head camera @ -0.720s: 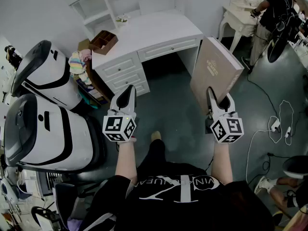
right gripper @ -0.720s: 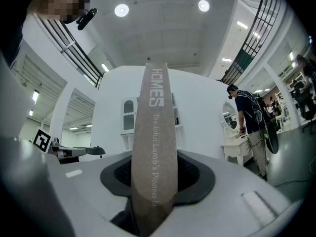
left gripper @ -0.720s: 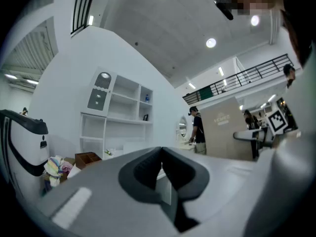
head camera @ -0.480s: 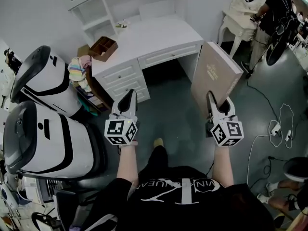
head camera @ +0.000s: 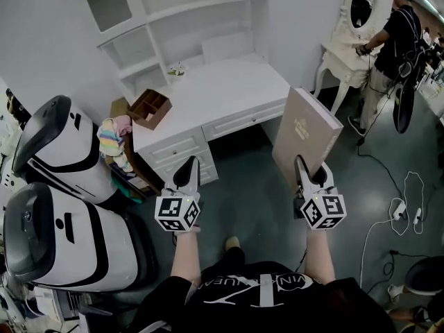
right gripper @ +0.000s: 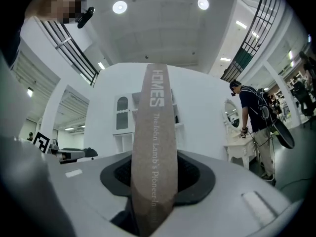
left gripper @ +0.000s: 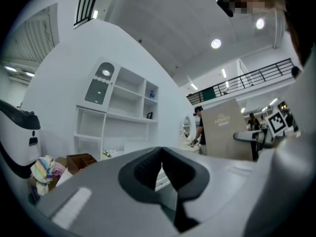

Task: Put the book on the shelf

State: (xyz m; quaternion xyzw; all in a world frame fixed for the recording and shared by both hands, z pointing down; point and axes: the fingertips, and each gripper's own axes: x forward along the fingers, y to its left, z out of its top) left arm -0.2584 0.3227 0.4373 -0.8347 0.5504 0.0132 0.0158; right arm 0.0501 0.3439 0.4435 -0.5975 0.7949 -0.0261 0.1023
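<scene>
My right gripper (head camera: 305,171) is shut on a large tan hardcover book (head camera: 304,136), held upright by its lower edge to the right of the white desk (head camera: 215,82). In the right gripper view the book's spine (right gripper: 154,147) stands straight up between the jaws, lettering facing me. My left gripper (head camera: 189,171) hangs in front of the desk drawers with its jaws together and nothing in them (left gripper: 160,168). The white shelf unit (head camera: 166,16) rises from the back of the desk, its compartments mostly bare.
A brown wooden box (head camera: 149,107) sits at the desk's left end. Two big white-and-black machines (head camera: 59,186) stand to my left. A person (head camera: 388,54) works at a white vanity table (head camera: 347,50) at the right. Cables (head camera: 402,207) trail across the floor.
The view has tilted up, so more of the shelf unit shows. Both grippers and the book have moved closer to the desk.
</scene>
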